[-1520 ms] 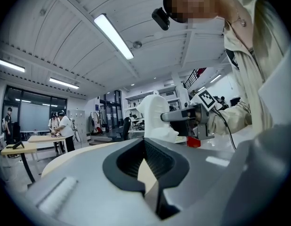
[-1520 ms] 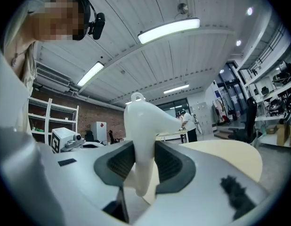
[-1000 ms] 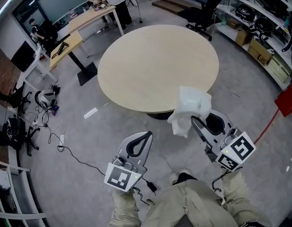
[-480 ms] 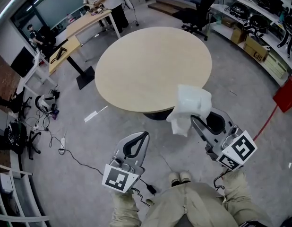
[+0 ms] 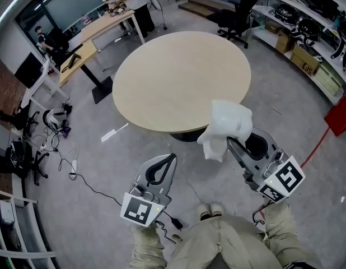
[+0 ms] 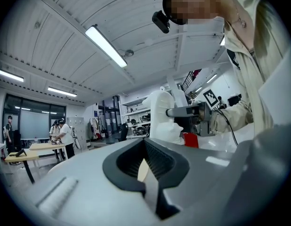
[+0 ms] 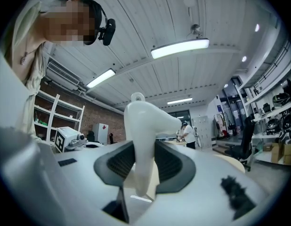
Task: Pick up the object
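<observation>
Two grippers are held out level in front of the person, above the grey floor (image 5: 100,167) on the near side of a round table (image 5: 178,77). The right gripper (image 5: 239,140) is clamped on a white object (image 5: 226,126). In the right gripper view the ribbed dark pads (image 7: 170,166) press on both sides of its narrow lower part. The white object (image 7: 144,131) stands upright between them, swelling out above the jaws, with a small loop on top. It hangs in the air, clear of the tabletop. In the head view it overlaps the table's near right edge.

The left gripper (image 5: 172,157) is clenched on nothing, its tips meeting around an empty hollow. It sits well apart from the right one, and each carries a marker cube (image 5: 140,210) at its back end, close to the person's knees (image 5: 218,237).
</observation>
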A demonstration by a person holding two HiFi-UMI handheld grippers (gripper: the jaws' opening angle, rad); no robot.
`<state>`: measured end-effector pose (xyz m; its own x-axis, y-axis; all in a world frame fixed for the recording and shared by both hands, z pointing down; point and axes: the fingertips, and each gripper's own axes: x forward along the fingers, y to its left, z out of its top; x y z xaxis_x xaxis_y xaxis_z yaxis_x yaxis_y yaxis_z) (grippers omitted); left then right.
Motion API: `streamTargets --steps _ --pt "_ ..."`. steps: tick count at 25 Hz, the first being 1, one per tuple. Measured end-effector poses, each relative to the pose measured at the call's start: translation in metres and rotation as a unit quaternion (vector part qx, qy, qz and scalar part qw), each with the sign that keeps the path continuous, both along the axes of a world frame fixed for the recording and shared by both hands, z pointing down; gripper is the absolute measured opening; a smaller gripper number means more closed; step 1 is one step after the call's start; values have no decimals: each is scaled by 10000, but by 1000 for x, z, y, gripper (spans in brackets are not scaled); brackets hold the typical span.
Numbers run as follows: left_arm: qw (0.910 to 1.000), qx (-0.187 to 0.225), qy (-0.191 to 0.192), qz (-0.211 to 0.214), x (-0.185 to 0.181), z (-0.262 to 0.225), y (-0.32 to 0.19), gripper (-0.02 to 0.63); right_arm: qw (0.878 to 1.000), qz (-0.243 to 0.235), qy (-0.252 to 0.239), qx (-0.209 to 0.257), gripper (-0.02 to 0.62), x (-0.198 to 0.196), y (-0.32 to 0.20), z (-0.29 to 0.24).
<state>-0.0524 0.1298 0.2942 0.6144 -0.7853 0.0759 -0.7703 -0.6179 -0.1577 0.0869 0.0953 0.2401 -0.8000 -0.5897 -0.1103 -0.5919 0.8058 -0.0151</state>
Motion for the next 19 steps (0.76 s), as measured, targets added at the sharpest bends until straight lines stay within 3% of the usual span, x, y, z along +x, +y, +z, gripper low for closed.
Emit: streamTargets --steps 19 --pt "10000 17 -6 -37 5 -2 6 6 10000 -29 -53 16 127 6 4 -1"
